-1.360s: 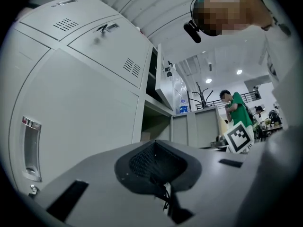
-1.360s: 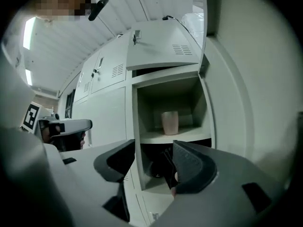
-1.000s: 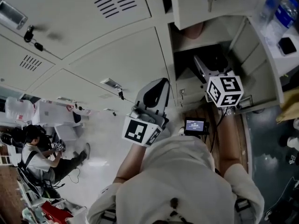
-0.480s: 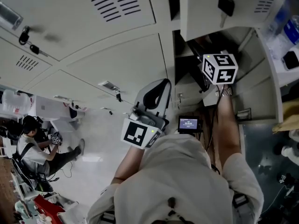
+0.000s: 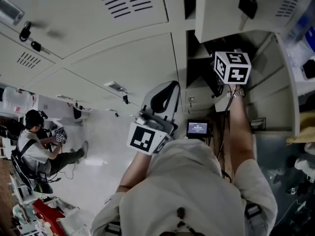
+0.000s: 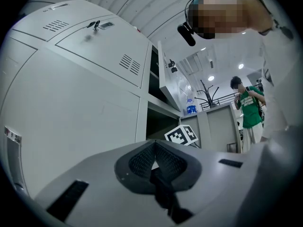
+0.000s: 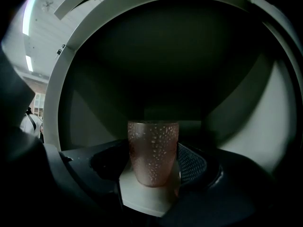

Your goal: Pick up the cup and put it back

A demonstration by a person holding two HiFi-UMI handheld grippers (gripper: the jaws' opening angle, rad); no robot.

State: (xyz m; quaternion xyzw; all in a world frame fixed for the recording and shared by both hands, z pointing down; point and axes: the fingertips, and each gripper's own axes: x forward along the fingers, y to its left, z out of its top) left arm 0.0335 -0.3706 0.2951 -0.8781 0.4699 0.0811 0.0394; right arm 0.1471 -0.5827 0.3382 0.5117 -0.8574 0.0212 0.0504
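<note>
Two handheld grippers work at a bank of pale grey metal lockers, where one open locker compartment with a dark interior is the centre of the action. Reaching into that compartment, the right gripper has its jaws spread on either side of a pink translucent plastic cup with a bubbled surface; a sliver of pale shelf shows between the cup and one jaw. The cup stands upright on the compartment's floor, near its front. Outside the compartment and to its left in the head view, the left gripper is clenched on nothing, pads pressed together, aimed at the closed grey locker doors. Above the compartment hangs its opened door, a dark key fob dangling from the lock. Far left of the compartment, a person sits on the floor
</note>
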